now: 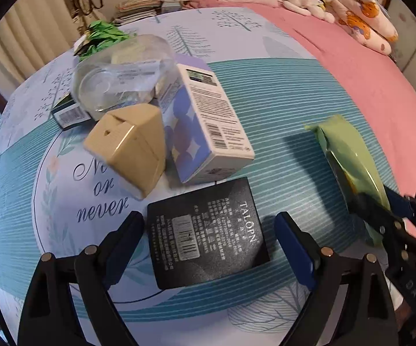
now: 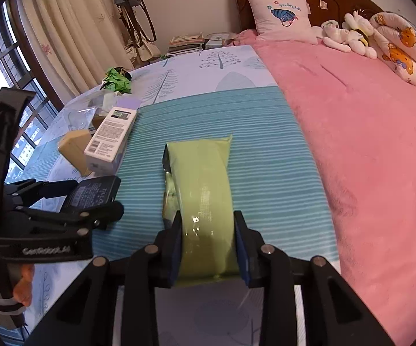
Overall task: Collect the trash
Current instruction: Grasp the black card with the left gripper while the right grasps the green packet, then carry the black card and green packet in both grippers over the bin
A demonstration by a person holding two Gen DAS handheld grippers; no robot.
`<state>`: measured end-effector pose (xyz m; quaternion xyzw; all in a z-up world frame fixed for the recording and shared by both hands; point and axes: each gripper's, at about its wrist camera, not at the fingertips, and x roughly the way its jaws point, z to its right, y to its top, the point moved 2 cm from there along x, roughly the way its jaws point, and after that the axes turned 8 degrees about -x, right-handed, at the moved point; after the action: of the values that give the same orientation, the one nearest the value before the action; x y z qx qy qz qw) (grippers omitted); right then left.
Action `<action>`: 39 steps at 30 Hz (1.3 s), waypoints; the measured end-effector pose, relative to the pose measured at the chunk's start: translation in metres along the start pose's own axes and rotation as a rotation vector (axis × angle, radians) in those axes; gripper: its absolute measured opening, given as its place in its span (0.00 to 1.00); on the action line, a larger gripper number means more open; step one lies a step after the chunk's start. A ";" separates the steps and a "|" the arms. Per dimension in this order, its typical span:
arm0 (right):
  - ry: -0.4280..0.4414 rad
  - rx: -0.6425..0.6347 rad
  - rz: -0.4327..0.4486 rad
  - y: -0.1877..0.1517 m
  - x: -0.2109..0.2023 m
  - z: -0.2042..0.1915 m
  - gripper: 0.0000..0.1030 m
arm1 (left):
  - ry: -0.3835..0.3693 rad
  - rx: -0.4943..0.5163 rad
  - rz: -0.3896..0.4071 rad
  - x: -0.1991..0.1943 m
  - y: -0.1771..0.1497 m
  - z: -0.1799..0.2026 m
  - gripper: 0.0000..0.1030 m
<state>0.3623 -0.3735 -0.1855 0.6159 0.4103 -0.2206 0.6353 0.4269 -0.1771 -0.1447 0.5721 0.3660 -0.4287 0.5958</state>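
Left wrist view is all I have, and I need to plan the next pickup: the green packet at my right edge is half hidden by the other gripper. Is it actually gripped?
Observer: Yes. In the right wrist view the right gripper has both fingers pressed against the sides of the flat light-green plastic packet.
Operator: Is it lifted or lying down?
Observer: I cannot tell for sure; its far end reaches out over the teal striped bedsheet.
Operator: And my own gripper?
Observer: The left gripper is open, and the right view shows the flat black cardboard box between its fingers.
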 end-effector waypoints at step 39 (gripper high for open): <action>0.348 -0.067 -0.177 -0.244 -0.132 -0.172 0.28 | -0.307 0.096 -0.174 -0.127 -0.338 -0.115 0.70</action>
<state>0.0528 -0.2724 -0.2110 0.5849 0.5734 -0.1520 0.5532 0.0722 -0.0436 -0.1603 0.4939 0.2978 -0.5779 0.5774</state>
